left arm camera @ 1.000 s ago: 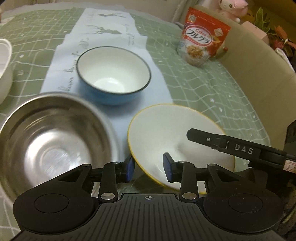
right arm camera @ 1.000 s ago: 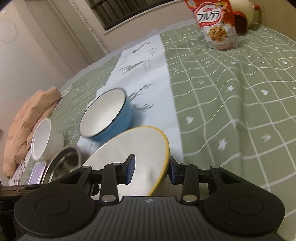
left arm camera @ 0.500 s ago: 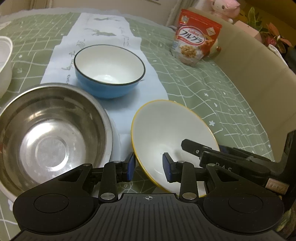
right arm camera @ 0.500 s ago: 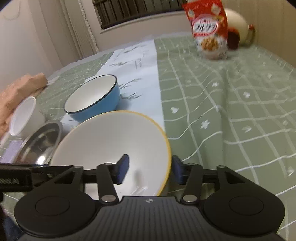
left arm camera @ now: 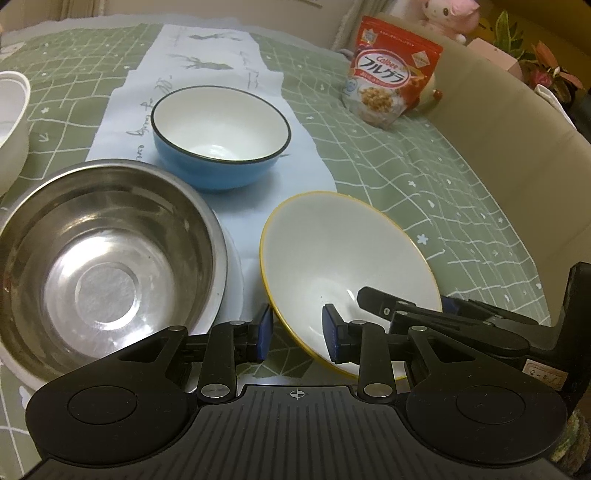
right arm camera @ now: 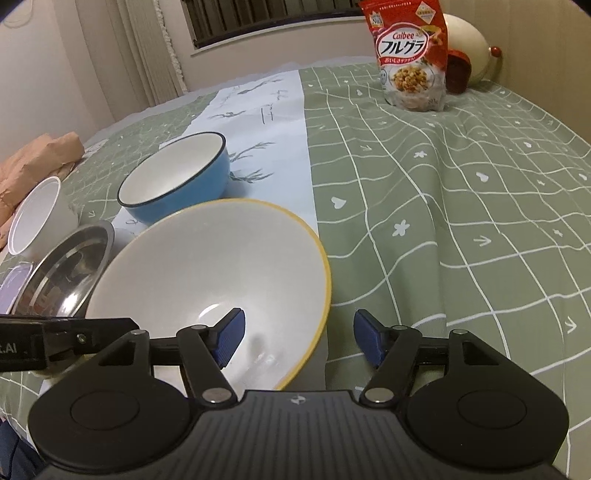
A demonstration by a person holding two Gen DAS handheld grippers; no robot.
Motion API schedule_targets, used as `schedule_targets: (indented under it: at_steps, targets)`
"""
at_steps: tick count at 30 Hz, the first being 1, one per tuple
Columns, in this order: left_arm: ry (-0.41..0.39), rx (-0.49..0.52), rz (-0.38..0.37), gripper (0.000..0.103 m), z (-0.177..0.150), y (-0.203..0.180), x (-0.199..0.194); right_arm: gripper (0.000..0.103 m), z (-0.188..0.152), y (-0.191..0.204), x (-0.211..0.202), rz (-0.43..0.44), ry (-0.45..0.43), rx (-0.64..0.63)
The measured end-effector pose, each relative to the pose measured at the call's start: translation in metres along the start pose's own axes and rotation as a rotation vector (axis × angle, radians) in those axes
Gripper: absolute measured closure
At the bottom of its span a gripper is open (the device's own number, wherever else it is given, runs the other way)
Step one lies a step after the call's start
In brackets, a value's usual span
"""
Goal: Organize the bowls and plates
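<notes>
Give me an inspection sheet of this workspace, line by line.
Surface: green checked cloth with a pale runner.
Job's things: yellow-rimmed bowl, blue bowl, steel bowl, white cup.
Clutter: cereal bag, brown paper bag.
Grippers: left gripper closing, bowl's rim between its jaws; right gripper opening, pads off the rim.
Cables: nothing seen.
Surroundings: plush toy, window.

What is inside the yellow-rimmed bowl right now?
The yellow-rimmed bowl holds no food, only a bare white interior. One pad of each hand-held gripper sits inside its rim: the right, jaws opening, and the left, jaws closing. Its near inner wall is hidden behind them.
</notes>
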State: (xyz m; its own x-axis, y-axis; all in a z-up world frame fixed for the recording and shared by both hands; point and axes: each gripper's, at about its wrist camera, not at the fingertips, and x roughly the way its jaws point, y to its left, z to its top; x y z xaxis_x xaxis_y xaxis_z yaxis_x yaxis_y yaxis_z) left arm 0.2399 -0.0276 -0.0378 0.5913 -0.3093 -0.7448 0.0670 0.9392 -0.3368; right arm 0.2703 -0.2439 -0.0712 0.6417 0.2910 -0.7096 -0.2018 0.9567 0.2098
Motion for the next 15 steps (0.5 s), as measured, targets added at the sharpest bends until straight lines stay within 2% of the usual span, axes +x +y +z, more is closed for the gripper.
schedule_targets:
  at_steps: [10,15]
  targets:
    - [0.006,0.008,0.009,0.072,-0.0035,-0.0028,-0.0011,0.036,-0.0046,-0.0017,0.0056,-0.006,0.012,0.024]
    - [-0.002,0.023,0.019,0.072,-0.0061,-0.0046,-0.0030,0.032,-0.0060,-0.0006,0.0089,-0.004,0.023,0.015]
